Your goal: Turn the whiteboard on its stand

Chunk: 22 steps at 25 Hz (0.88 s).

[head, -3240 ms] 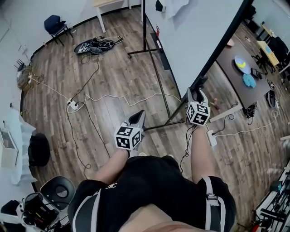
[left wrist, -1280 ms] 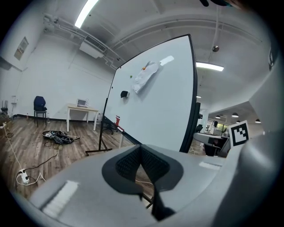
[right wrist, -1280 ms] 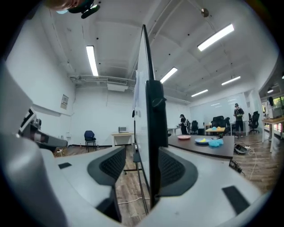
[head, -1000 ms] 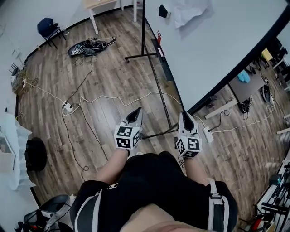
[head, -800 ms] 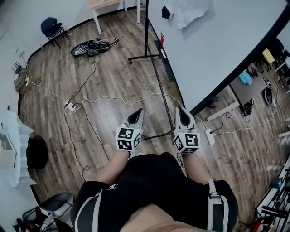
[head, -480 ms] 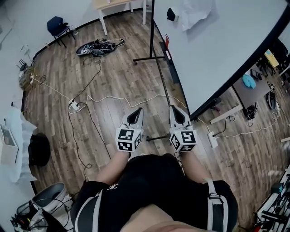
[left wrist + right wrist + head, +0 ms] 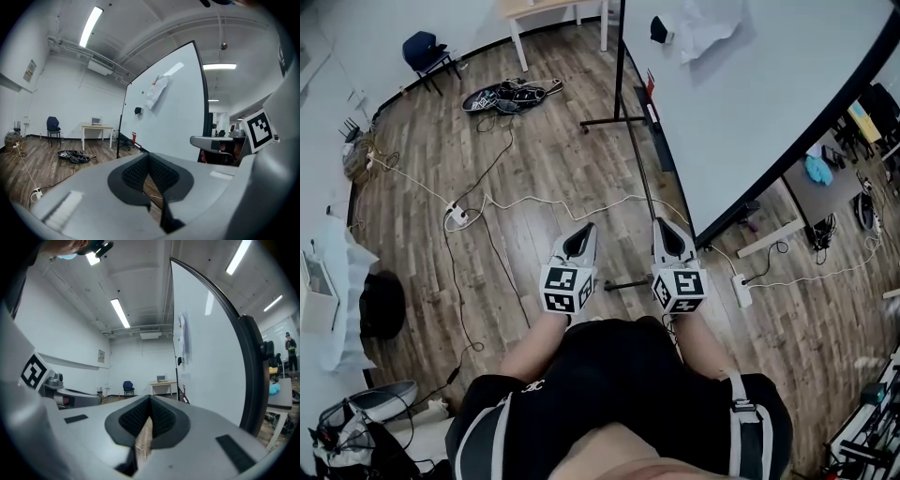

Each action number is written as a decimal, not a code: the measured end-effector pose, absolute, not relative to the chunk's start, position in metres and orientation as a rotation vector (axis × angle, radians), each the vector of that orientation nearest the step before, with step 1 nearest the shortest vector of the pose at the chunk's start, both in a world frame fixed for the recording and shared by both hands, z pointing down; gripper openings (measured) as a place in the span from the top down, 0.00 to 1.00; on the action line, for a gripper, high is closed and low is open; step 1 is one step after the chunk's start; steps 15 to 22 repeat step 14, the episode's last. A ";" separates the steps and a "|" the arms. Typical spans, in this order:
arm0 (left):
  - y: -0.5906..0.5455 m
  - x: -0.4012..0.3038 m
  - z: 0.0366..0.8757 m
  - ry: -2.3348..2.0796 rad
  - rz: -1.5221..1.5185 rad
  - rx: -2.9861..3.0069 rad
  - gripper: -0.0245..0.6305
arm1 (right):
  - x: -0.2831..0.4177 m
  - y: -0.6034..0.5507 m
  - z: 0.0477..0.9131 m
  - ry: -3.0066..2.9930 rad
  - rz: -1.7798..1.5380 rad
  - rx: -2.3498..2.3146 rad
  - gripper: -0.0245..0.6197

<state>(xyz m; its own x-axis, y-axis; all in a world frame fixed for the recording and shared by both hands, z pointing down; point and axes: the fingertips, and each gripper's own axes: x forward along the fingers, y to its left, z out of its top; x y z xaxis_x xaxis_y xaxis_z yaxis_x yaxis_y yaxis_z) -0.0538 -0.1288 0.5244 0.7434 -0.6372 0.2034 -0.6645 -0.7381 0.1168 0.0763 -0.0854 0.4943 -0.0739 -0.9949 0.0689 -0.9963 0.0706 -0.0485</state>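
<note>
Whiteboard, one, chair, one, left hand-held gripper closed, empty, right hand-held gripper closed, empty

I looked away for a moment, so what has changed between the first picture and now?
The right tongs have come off the black lower edge of the whiteboard and drawn back toward the person, beside the left tongs; they are now shut and empty. The left tongs stayed shut and empty in the same spot.
</note>
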 end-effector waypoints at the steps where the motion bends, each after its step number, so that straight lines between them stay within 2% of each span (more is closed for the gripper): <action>1: -0.128 -0.055 0.525 -1.045 0.223 2.759 0.95 | 0.075 -0.085 0.495 -2.281 0.116 2.115 0.95; 22: -0.126 -0.057 0.528 -1.057 0.227 2.743 0.95 | 0.074 -0.085 0.501 -2.273 0.129 2.079 0.95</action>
